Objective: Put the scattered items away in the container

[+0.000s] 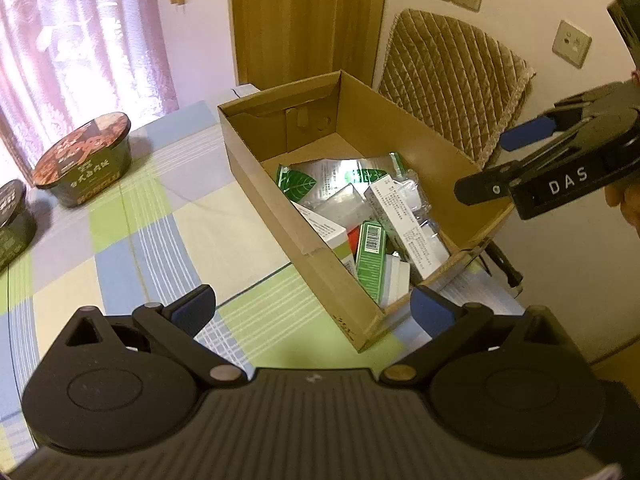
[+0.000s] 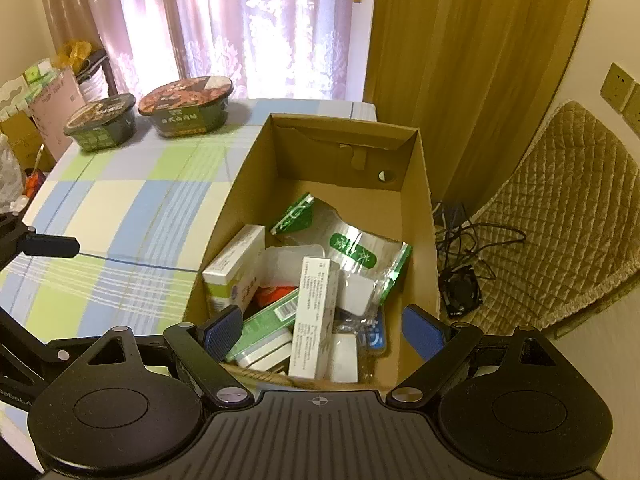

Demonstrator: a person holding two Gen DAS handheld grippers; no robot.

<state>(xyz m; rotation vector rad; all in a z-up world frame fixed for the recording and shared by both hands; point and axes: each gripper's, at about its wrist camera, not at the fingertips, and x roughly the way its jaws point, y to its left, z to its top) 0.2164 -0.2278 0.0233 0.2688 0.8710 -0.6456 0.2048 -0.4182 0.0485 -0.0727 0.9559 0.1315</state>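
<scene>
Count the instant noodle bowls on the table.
2. The larger noodle bowl stands near the curtain on the checked tablecloth; the smaller noodle bowl stands just left of it. Both are outside the cardboard box.

"DAS" stands in white letters on the right gripper (image 1: pixel 486 160); other print is too small to read.

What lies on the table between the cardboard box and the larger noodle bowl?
Only bare checked tablecloth between box and bowl, in the right wrist view.
</scene>
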